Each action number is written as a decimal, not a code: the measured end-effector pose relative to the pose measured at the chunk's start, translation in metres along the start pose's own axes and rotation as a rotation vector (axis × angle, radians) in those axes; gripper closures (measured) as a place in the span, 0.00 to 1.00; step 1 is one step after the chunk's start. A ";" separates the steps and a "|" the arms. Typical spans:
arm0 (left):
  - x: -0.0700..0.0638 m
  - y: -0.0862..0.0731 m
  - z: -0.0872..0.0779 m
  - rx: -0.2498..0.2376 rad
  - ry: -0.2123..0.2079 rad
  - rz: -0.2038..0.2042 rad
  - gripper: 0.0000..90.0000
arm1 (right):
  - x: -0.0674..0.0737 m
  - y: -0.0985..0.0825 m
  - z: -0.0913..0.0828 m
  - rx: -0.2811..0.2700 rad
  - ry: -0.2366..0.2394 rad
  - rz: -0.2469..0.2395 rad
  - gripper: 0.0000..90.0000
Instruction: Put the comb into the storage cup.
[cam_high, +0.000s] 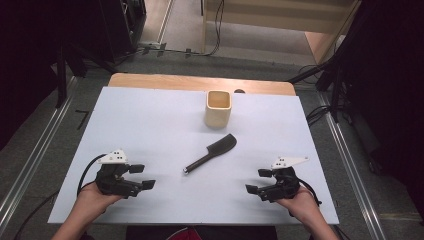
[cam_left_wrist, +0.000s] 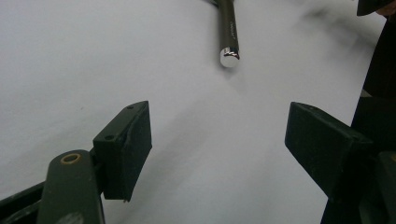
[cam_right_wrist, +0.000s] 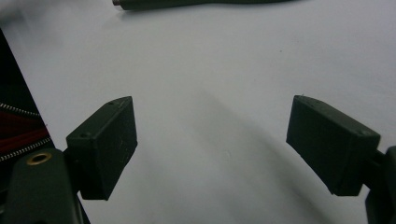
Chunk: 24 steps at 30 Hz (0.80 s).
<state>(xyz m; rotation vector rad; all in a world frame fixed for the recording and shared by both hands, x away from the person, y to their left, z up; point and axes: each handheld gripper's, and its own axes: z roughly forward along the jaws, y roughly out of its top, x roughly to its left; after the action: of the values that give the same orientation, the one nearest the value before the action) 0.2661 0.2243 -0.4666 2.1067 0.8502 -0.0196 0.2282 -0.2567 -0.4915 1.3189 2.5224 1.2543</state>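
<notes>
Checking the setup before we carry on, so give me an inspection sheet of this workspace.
Surface: white sheet over a wooden table.
Job's things: black spatula lying flat mid-sheet; cream square cup upright behind it, apart from it.
Clutter: nothing seen.
Grippers: left gripper and right gripper near the front edge, both open, holding nothing.
Cables: one black cable trails from the left gripper; more lie on the floor.
Surroundings: metal rails on both sides, dark equipment beyond.
</notes>
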 end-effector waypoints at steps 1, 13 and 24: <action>0.000 0.000 0.000 0.000 0.000 0.000 0.27 | 0.000 0.000 0.000 0.000 0.000 0.000 0.16; 0.003 0.000 0.000 0.003 -0.003 -0.005 0.27 | 0.001 0.000 0.001 -0.045 0.014 -0.003 0.16; 0.002 0.001 0.001 0.010 -0.007 -0.006 0.27 | -0.001 0.000 0.001 -0.053 0.003 0.005 0.16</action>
<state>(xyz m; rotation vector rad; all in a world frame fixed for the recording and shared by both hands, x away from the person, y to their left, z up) 0.2679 0.2246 -0.4671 2.1121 0.8544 -0.0341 0.2289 -0.2565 -0.4922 1.3138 2.4712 1.3157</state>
